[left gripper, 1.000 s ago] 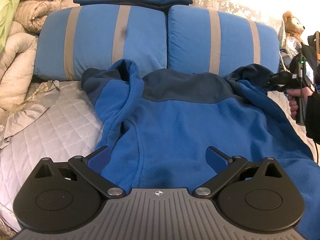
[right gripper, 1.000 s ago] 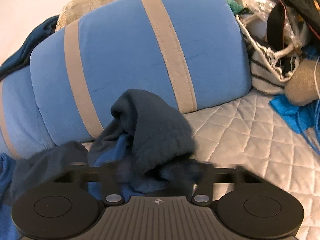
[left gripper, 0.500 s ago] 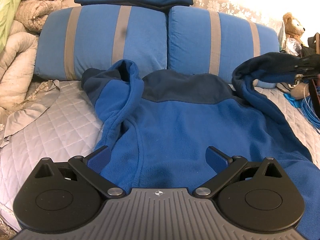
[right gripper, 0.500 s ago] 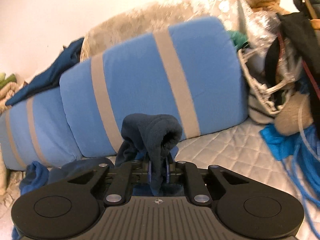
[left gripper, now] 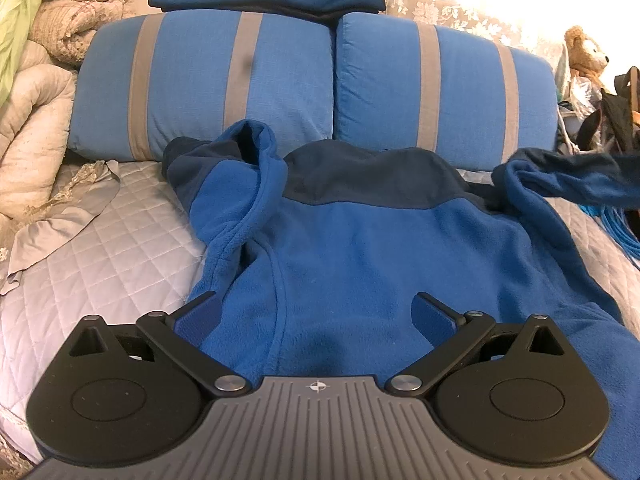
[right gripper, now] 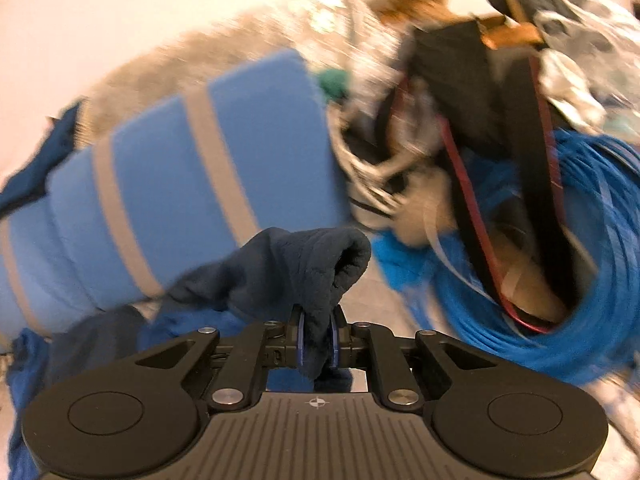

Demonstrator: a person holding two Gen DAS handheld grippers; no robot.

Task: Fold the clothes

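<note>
A blue fleece jacket (left gripper: 360, 248) lies spread on the quilted bed (left gripper: 112, 248), its collar against two striped pillows (left gripper: 224, 80). The left tool (left gripper: 316, 312) hovers over it, jaws wide apart and empty. The right tool (right gripper: 318, 340) is clamped on the dark sleeve cuff (right gripper: 304, 264), lifted clear.

Left black two-finger gripper w/ blue pads (left gripper: 316, 312) had a grey ribbed centre plate w/ a small crosshair mark, flanked by two round black discs, each w/ a shallow circular recess. Angled black link arms ran from silver rivets near the plate out to the fingers; smaller silver screws sat at the outer joints, plus triangular cut-outs above each disc. Right black two-finger gripper w/ blue-edged pads (right gripper: 316, 338) was the same build: ribbed plate, crosshair, twin discs, silver rivets, black links w/ triangular openings.
</note>
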